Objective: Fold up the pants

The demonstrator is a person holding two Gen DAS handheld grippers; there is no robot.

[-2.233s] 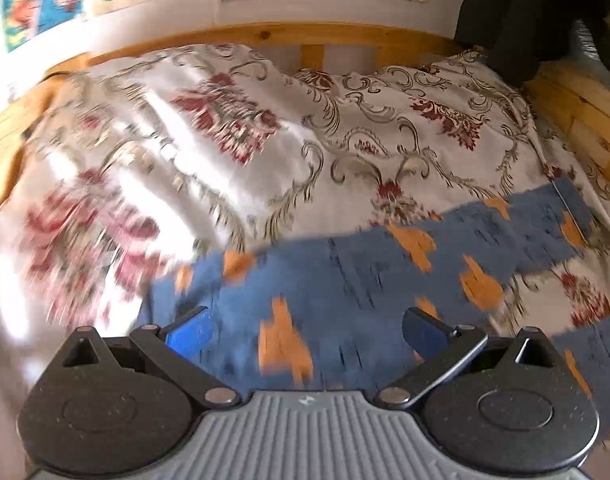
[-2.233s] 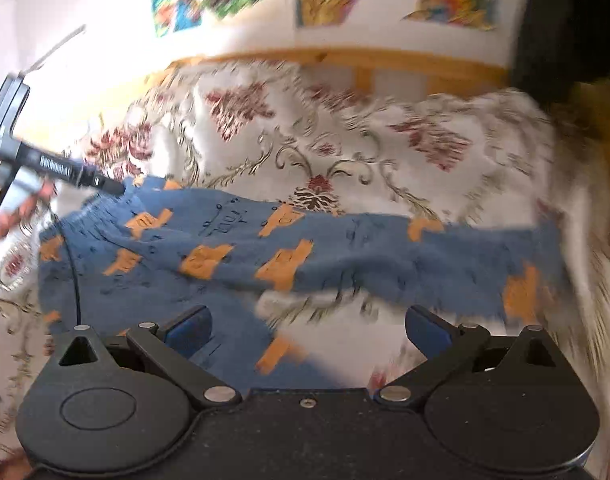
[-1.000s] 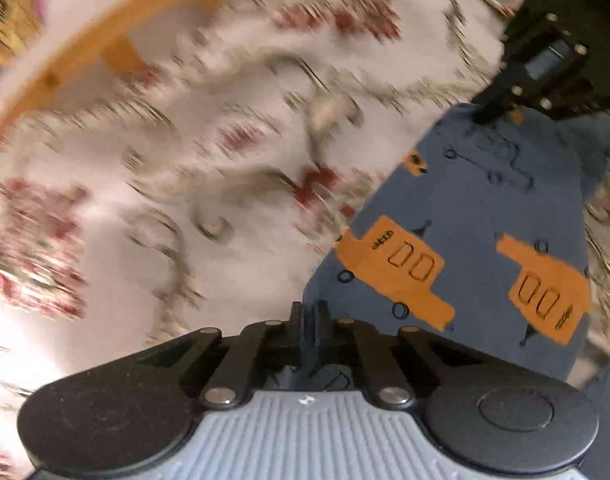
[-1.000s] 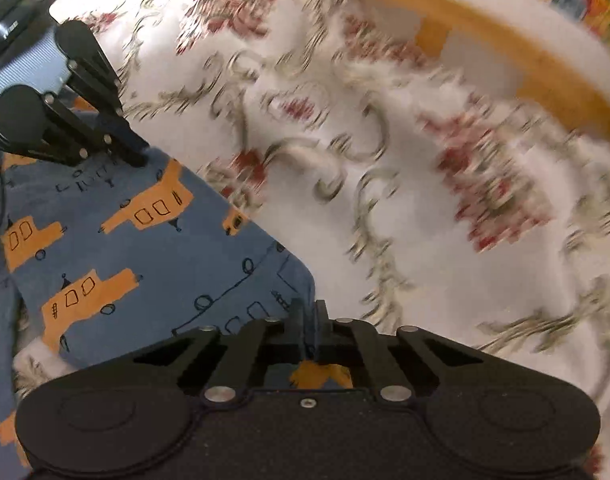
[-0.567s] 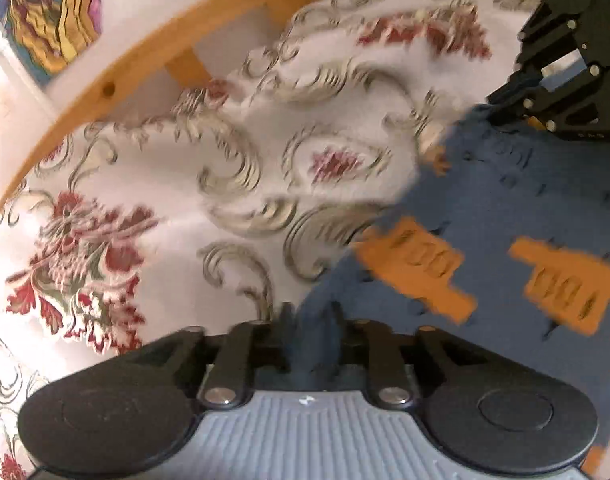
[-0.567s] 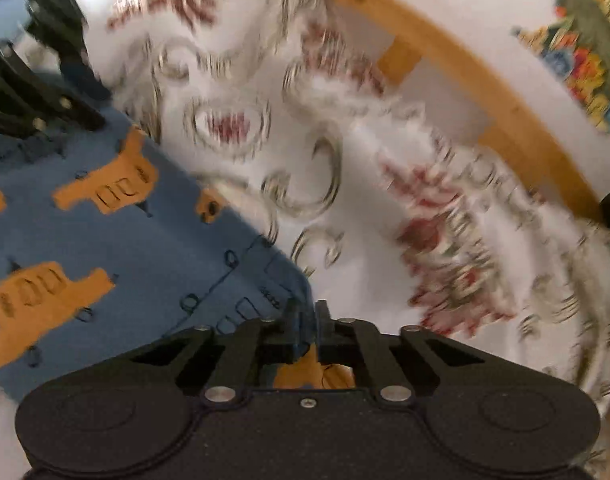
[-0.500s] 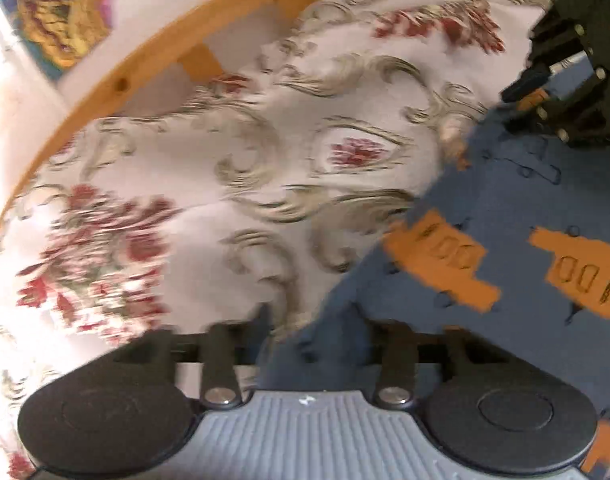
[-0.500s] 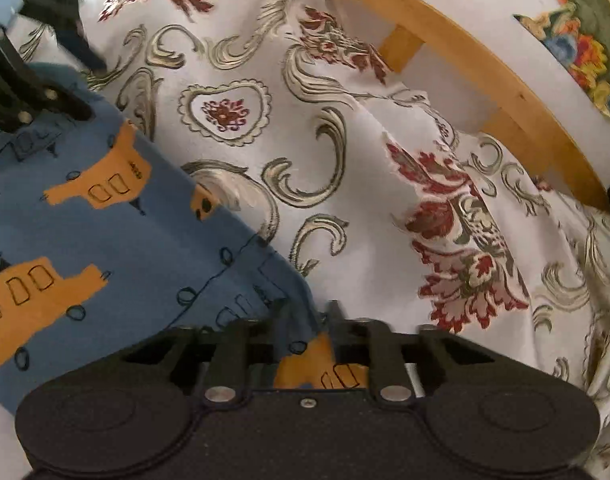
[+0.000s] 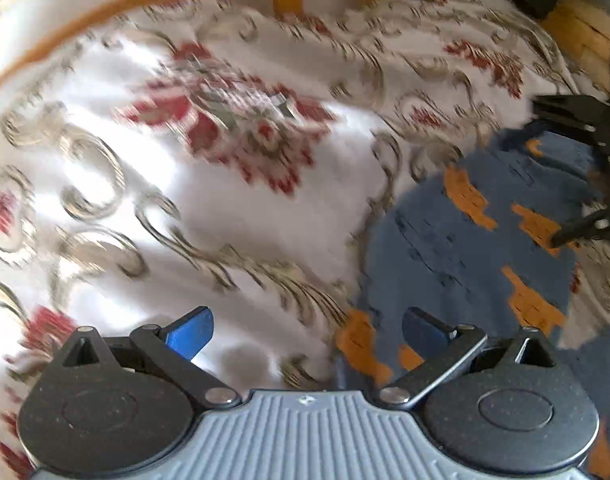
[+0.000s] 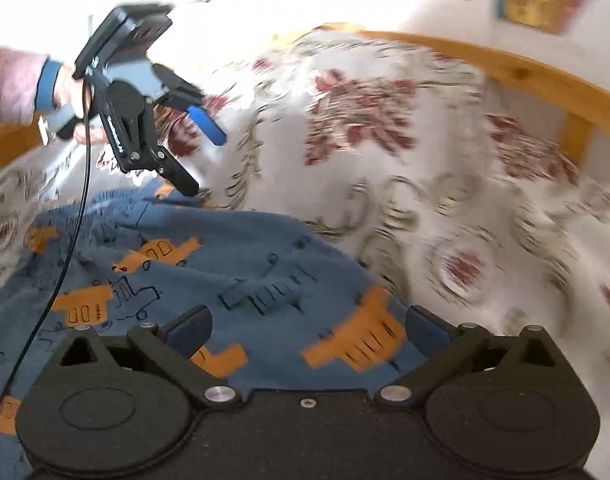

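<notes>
Both tongs are standing wide apart and gripping nothing. Left gripper (image 9: 307,330) is hovering low in its own frame, one blue pad (image 9: 191,334) over the patterned bedspread (image 9: 225,216), the other over the near edge of the pants (image 9: 465,240). Right gripper (image 10: 307,330) is hanging directly above the pants (image 10: 241,272), which are filling the lower left of that frame. In the upper left of the right wrist view, the left gripper (image 10: 197,152) is showing again with its jaws spread, held by a person's hand (image 10: 71,96) in a pink sleeve (image 10: 9,84), raised just above the far corner of the cloth.

The pants, blue knit with orange vehicle prints, are lying bunched on the bedspread, one layer appearing doubled over another. A wooden bed frame (image 10: 545,76) is curving along the top.

Judgement: the fabric is appearing light, soft and limp, likely to sag and wrinkle unless supported at two points. Hems or outer corners are offering the best hold; a pinch through both layers should keep the fold aligned.
</notes>
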